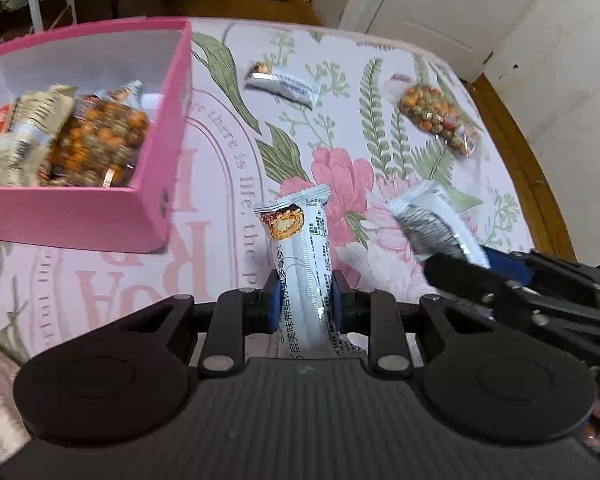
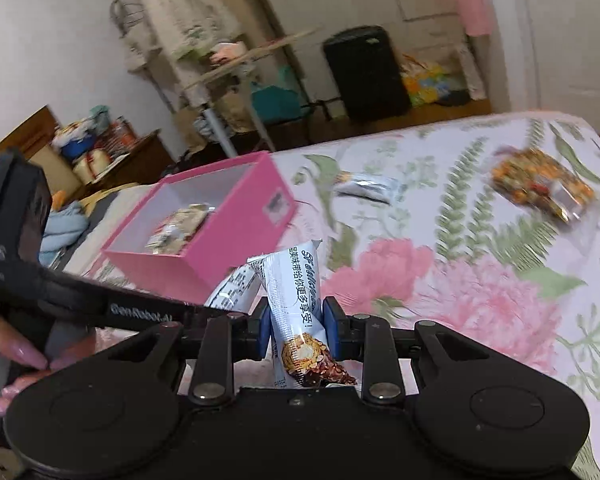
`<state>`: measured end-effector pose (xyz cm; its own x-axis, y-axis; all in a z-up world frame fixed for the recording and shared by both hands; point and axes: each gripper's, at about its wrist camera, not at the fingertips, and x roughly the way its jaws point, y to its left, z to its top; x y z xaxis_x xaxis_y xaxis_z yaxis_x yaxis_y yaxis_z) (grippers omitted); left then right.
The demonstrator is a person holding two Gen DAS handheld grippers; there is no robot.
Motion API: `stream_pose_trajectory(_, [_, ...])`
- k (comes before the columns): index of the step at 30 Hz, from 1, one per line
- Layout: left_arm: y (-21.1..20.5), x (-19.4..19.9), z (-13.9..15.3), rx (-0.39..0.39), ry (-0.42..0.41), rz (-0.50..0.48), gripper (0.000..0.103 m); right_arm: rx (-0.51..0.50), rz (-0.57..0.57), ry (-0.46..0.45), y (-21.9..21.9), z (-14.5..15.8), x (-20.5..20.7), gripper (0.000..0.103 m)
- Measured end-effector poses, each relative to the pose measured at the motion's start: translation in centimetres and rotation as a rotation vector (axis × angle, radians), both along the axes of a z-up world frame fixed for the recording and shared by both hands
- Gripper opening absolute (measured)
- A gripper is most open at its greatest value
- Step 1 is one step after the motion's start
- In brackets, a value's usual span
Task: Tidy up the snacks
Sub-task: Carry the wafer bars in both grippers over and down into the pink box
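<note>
— How many white snack bars out of the pink box (image 1: pixel 156 208)?

— Three. The left hand-held gripper (image 1: pixel 305 300) is clamped on one bar (image 1: pixel 304 256), the right hand-held gripper (image 2: pixel 294 322) on another (image 2: pixel 296 300); the third (image 1: pixel 282 85) lies on the floral cloth (image 1: pixel 380 128).

— And nut bags?

— One on the cloth (image 1: pixel 440 118), one in the box (image 1: pixel 100 144).

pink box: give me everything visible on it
The pink box is an open, lidless rectangular carton, apparently card, pink outside and white inside, with a small label on one outer wall. It sits upright on the floral cloth, with the loose snacks lying clear of it. Inside lie several snack packs, among them a clear bag of orange nuts and pale wrapped bars. Neither gripper touches it.
</note>
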<state>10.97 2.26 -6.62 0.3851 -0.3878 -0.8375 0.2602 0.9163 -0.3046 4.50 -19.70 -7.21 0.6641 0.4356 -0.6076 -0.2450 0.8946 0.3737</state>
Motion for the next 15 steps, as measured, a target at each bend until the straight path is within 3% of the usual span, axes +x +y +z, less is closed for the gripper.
stream_pose_trajectory(9, [5.3,-0.2,4.2,0.017,-0.118,0.130,0.024,-0.024,0.098,-0.090,4.2,2.8,1.9,0.032])
stream_pose_trajectory(15, [9.8,1.0,5.3,-0.061,-0.138,0.268,0.024,-0.025,0.142,-0.116,7.3,3.4,4.5,0.032])
